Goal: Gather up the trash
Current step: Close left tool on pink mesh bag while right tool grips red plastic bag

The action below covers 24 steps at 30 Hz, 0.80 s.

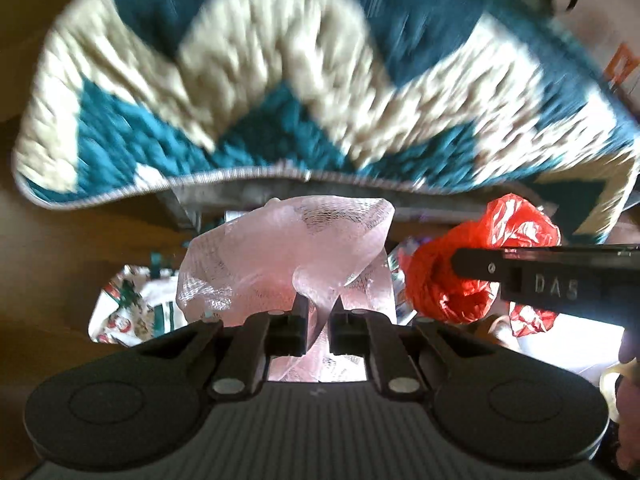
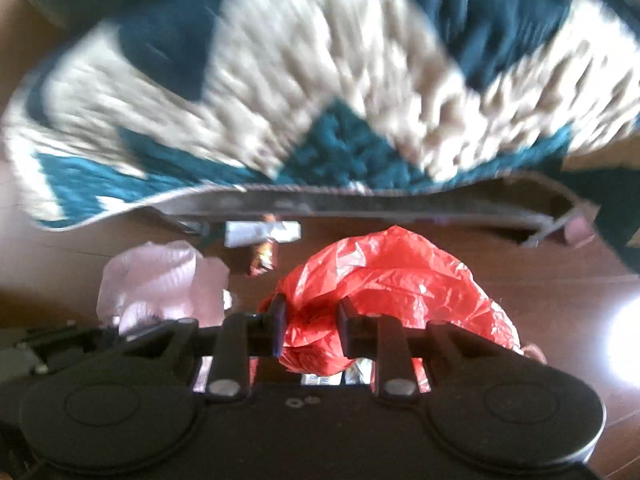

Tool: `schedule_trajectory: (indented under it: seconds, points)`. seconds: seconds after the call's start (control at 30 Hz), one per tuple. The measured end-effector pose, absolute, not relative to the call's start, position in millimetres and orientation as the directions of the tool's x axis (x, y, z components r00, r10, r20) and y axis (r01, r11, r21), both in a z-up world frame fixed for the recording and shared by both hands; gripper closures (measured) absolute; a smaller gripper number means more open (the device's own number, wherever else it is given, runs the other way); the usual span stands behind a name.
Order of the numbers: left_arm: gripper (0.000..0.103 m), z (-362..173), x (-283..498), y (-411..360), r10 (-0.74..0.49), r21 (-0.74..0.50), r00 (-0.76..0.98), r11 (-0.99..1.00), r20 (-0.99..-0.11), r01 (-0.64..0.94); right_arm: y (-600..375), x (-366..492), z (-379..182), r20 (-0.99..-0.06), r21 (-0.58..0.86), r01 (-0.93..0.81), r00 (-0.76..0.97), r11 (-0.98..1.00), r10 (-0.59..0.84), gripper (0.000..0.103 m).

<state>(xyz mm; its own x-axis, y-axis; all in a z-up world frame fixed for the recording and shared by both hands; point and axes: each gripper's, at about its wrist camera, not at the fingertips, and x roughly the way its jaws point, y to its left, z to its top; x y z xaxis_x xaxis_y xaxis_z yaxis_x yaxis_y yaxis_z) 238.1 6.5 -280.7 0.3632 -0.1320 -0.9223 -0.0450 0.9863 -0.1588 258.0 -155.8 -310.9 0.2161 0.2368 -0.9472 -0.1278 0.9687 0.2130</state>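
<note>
My left gripper (image 1: 319,312) is shut on a pale pink mesh net (image 1: 280,256) that bulges up in front of its fingers. My right gripper (image 2: 311,316) is shut on a crumpled red plastic bag (image 2: 384,280). In the left wrist view the red bag (image 1: 480,256) sits to the right, with the right gripper's black finger (image 1: 540,276) across it. In the right wrist view the pink net (image 2: 160,280) shows at the left. A small orange wrapper (image 2: 262,258) and a white packet (image 2: 260,232) lie on the floor beyond.
A teal and cream zigzag rug (image 1: 280,80) fills the upper view; its edge lifts over a dark wooden floor (image 2: 560,280). Printed Christmas wrapping paper (image 1: 132,312) lies at the lower left. A bright glare spot (image 2: 624,340) is at the right.
</note>
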Motion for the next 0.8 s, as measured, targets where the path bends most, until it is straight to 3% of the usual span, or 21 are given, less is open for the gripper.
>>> schedule_trajectory:
  seconds: [0.4,0.8]
  points:
    - [0.094,-118,202,25,-0.137,-0.191,0.61,0.981,-0.781,-0.024,-160,208,-119,-0.802,0.134,-0.381,0.5,0.915,0.326,0.079]
    - [0.094,49,218,29,-0.141,-0.146,0.788,0.987,-0.599,0.066,-159,212,45,-0.612,-0.008,-0.483,0.694,0.875,0.378,0.079]
